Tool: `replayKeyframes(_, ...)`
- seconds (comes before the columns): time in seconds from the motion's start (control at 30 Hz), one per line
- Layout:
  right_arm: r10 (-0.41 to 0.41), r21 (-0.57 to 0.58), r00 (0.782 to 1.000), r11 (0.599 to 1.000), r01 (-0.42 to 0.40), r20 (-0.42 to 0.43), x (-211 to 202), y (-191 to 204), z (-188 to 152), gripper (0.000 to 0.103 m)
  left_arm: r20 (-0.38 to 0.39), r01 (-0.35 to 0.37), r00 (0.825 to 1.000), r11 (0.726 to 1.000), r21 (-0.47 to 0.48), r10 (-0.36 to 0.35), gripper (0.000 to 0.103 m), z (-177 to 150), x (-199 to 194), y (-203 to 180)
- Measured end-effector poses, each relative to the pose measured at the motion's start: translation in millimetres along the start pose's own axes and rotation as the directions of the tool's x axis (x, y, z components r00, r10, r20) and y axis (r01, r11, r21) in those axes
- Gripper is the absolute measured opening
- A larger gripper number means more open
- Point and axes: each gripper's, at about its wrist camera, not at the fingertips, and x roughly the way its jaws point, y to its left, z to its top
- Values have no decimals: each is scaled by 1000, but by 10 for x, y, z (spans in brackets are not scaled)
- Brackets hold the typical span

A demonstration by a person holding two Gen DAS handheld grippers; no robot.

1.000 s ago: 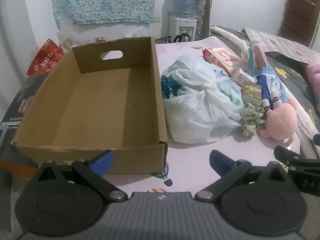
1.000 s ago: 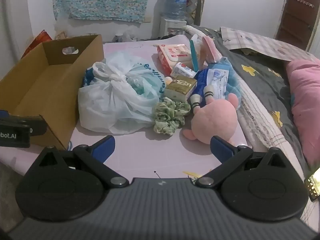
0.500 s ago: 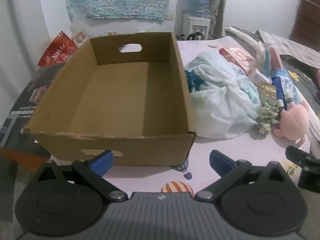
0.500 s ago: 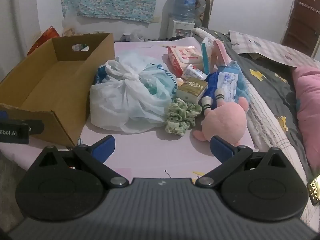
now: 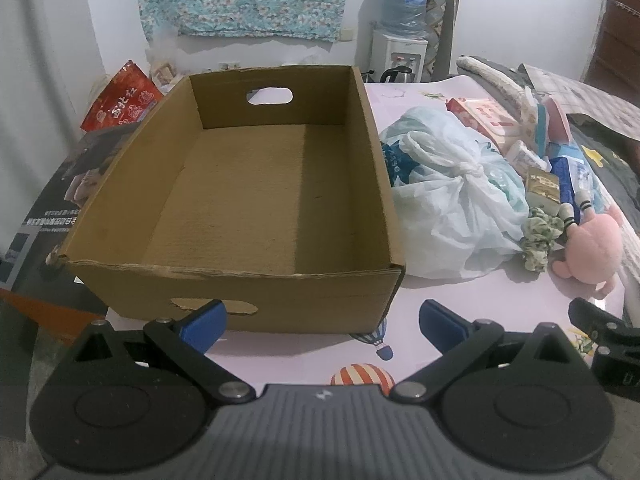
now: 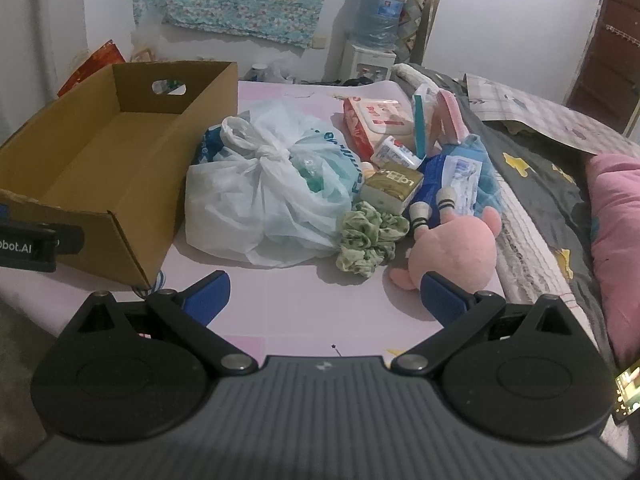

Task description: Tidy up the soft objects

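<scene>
An empty brown cardboard box (image 5: 248,184) stands on the pink mat, also in the right wrist view (image 6: 100,152). Right of it lie a knotted white plastic bag (image 6: 264,196), a green scrunchie (image 6: 370,236) and a pink plush toy (image 6: 456,240) in blue clothes; all three also show in the left wrist view: the bag (image 5: 452,200), the scrunchie (image 5: 540,236), the plush (image 5: 592,244). My left gripper (image 5: 322,322) is open and empty before the box's near wall. My right gripper (image 6: 326,294) is open and empty, short of the bag and scrunchie.
Small cartons (image 6: 394,184), a wipes pack (image 6: 376,124) and tubes lie behind the soft things. A dark blanket (image 6: 532,176) and pink pillow (image 6: 616,216) are at the right. A water dispenser (image 5: 400,52) and red bag (image 5: 120,100) stand by the far wall.
The left gripper has swung left, from facing the bag to facing the box, which now fills its view. The right gripper has drifted slightly right and closer. Both stay open.
</scene>
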Motion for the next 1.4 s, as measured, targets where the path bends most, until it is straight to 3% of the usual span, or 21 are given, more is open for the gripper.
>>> replayKeyframes(1.4, 12, 14, 1000, 1000, -11, -9, 28, -17, 16, 102, 3, 5, 1000, 1000, 16, -5, 103, 23, -10, -47)
